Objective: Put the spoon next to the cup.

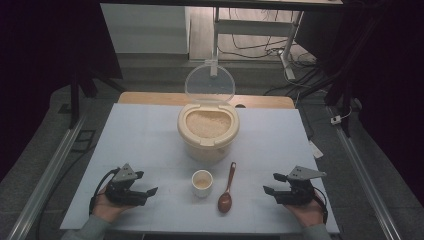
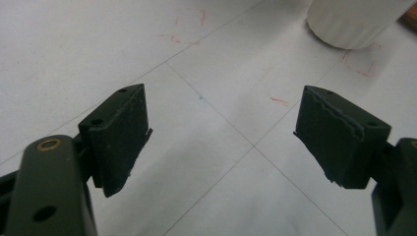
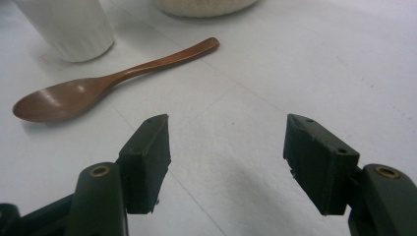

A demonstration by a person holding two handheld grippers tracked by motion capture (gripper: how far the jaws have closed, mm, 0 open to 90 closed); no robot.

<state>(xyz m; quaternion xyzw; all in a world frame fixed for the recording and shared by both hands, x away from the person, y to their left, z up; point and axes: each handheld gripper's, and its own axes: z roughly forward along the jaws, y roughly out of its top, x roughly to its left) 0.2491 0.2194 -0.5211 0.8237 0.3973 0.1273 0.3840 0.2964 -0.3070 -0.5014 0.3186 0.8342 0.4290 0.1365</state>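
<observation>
Handling: spoon (image 3: pixel 105 78) looks light, stiff, probably smooth wood; take it by the slim handle.
Spoon place: near table's (image 1: pixel 135 135) front edge, beside the cup (image 1: pixel 202 182).
Tongs: left gripper (image 1: pixel 144 186) and right gripper (image 1: pixel 272 184) both spread wide, empty.

**Layout on the table**

A rice container (image 1: pixel 208 131) stands at the middle of the table (image 1: pixel 140 130), nearer its far edge, with its lid (image 1: pixel 210 83) raised behind it. Before it, toward the near edge, sits a cup (image 1: pixel 202 183); a spoon (image 1: pixel 226 190) lies just right of the cup. The left gripper (image 1: pixel 145 184) rests by the near left corner, the right gripper (image 1: pixel 272 183) by the near right corner.
</observation>
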